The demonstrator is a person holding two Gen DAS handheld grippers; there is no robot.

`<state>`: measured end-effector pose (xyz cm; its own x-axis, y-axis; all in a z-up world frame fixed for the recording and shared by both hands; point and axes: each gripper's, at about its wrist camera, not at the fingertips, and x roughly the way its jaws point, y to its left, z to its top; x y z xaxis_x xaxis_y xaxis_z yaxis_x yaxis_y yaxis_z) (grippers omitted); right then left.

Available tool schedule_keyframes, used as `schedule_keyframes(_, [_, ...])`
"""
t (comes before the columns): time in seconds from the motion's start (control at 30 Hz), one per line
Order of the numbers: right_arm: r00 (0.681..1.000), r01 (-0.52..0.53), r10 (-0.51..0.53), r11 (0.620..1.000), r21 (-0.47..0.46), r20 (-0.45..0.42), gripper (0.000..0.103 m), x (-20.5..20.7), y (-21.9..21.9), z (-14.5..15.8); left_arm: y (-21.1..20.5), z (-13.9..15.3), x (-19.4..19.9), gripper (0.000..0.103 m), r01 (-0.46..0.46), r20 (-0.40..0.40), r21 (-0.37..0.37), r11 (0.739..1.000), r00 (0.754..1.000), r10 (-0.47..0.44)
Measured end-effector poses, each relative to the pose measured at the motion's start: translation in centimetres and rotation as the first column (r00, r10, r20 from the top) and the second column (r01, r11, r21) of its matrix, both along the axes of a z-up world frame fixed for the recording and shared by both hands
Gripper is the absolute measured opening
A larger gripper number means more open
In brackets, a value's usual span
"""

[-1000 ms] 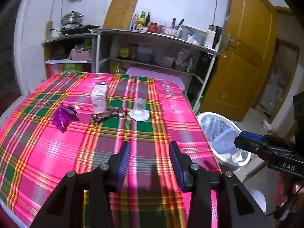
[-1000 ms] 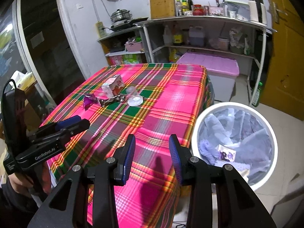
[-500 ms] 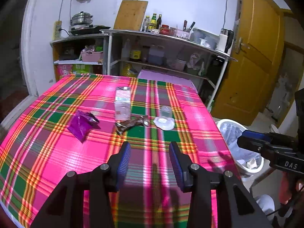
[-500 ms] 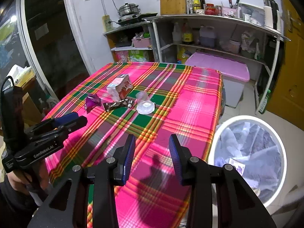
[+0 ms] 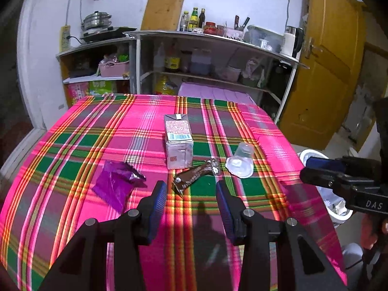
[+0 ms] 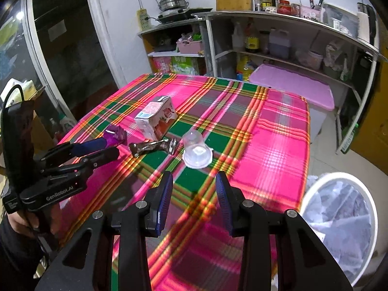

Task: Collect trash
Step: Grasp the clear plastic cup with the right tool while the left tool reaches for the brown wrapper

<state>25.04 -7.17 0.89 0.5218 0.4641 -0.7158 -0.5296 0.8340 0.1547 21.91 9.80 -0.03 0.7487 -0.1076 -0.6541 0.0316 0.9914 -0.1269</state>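
On the pink plaid tablecloth [image 5: 72, 160] lie a purple foil wrapper [image 5: 116, 184], a small drink carton [image 5: 178, 140], a brown wrapper [image 5: 194, 174] and a clear plastic cup [image 5: 240, 161] lying on its lid. My left gripper [image 5: 191, 203] is open and empty, just short of the brown wrapper. My right gripper [image 6: 194, 198] is open and empty, a little short of the clear cup [image 6: 196, 150]. The carton [image 6: 156, 118], the brown wrapper [image 6: 152, 146] and the purple wrapper [image 6: 116, 134] show in the right wrist view too. The left gripper [image 6: 97, 149] reaches in there from the left.
A white trash bin [image 6: 339, 220] lined with a plastic bag stands on the floor right of the table [image 5: 337, 208]. Shelves [image 5: 206, 55] with bottles and pots run along the back wall. A lilac storage box [image 6: 291, 87] sits behind the table. A yellow door [image 5: 327, 60] is at right.
Both grippers have moved forward over the table toward the trash, which now looks larger and closer. The bin has slid to the right edge of both views. The jaws stay open.
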Motion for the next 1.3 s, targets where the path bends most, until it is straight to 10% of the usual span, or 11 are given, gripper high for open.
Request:
schedule_keyframes(0.67, [0.998,-0.035,0.032,0.997,-0.068,-0.046,0.038,7.0,5.3,-3.6,2.3,-1.9,2.8,0.042,0.032,-0.034,-0.028,0.999,0.999,-0.033])
schedule_keyframes(1.3, [1.000,-0.015,0.015,1.000,0.022,-0.024,0.032,4.4,1.8,-2.0,-0.3,-3.7,7.0,0.049,0.192,-0.119,-0.004,0.981,0.974,-0.191])
